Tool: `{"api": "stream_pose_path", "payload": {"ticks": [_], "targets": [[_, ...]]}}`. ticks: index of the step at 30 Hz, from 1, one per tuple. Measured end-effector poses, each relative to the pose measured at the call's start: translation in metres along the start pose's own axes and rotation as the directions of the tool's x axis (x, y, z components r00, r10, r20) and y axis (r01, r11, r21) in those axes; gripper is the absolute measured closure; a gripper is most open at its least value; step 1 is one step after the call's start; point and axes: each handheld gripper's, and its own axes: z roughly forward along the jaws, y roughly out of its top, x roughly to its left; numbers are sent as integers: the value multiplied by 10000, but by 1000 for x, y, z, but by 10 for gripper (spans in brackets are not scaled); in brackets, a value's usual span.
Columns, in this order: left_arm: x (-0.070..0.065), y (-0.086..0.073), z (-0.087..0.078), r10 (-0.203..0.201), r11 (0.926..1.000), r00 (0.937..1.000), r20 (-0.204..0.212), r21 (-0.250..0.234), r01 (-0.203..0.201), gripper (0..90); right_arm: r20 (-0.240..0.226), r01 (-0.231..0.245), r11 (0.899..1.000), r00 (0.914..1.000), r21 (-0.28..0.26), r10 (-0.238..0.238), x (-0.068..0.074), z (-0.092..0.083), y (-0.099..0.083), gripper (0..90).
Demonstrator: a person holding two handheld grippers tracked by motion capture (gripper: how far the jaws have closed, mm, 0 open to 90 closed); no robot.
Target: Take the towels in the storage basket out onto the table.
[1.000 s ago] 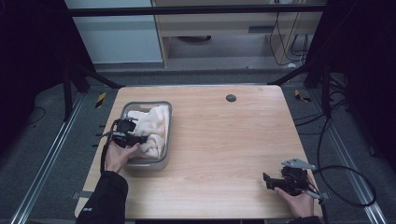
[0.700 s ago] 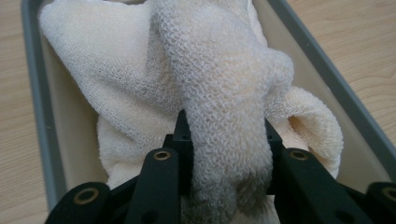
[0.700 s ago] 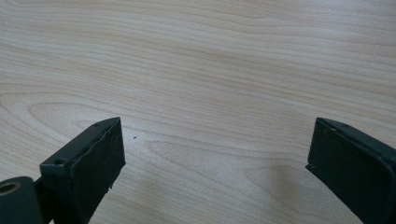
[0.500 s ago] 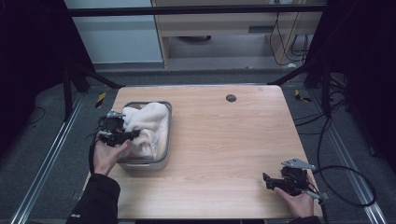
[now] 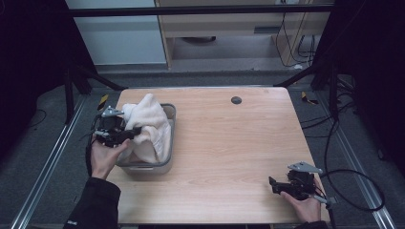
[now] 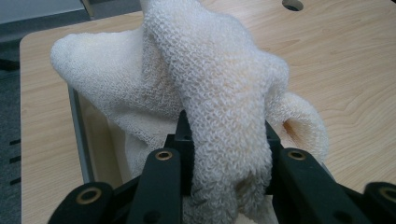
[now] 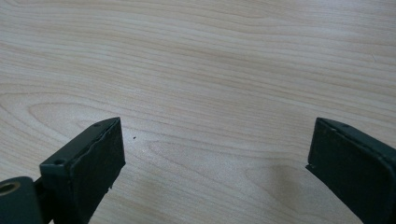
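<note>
High view puts the cream terry towel (image 5: 145, 126) at the middle of the work: it is bunched up and partly lifted out of the grey metal tray (image 5: 168, 138), its upper fold rising above the tray's far rim while its lower part hangs down inside. The tray stands on the tabletop (image 5: 229, 152) near the left edge. Just beside the tray's left wall, the left hand-held gripper (image 5: 125, 133) is clamped on a thick fold of the towel, with the person's left hand (image 5: 102, 160) wrapped round the body of the tool below it and a dark sleeve (image 5: 93, 205) reaching down to the picture's bottom edge. From the left gripper view, the towel (image 6: 219, 93) shows its looped weave close up, a roll of it squeezed between the two black jaws, and a strip of the tray's wall (image 6: 79, 130) runs to the left of the cloth. Far from the tray, near the tabletop's front right corner, the right hand-held gripper (image 5: 273, 183) rests low over the wood in the person's right hand (image 5: 305, 205), its cable (image 5: 353, 191) looping off the right edge. Its own view shows the jaws standing wide apart with bare wood grain (image 7: 210, 93) between them. A small dark round hole (image 5: 236, 100) sits in the tabletop beyond the tray, toward the far edge.
</note>
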Motion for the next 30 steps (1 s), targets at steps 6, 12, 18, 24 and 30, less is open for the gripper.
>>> {"api": "stream_pose_path", "payload": {"ticks": [6,12,18,24,30], "targets": [[0,1,0,6,10000,10000,40,-74,-5,700,24,23,10000,10000,12,-23,0,0,0,38],[-3,9,-11,100,9993,9999,120,-364,-96,700,19,26,10000,10000,11,-26,0,0,0,38],[-7,20,-23,269,9979,9996,84,-593,-263,700,19,22,10000,10000,21,-22,0,0,0,38],[-6,29,-36,245,9962,9996,113,-841,-234,700,19,35,10000,10000,18,-35,0,0,0,38],[-7,37,-47,301,9939,9995,92,-1065,-289,700,40,24,10000,10000,2,-24,0,0,0,38]]}}
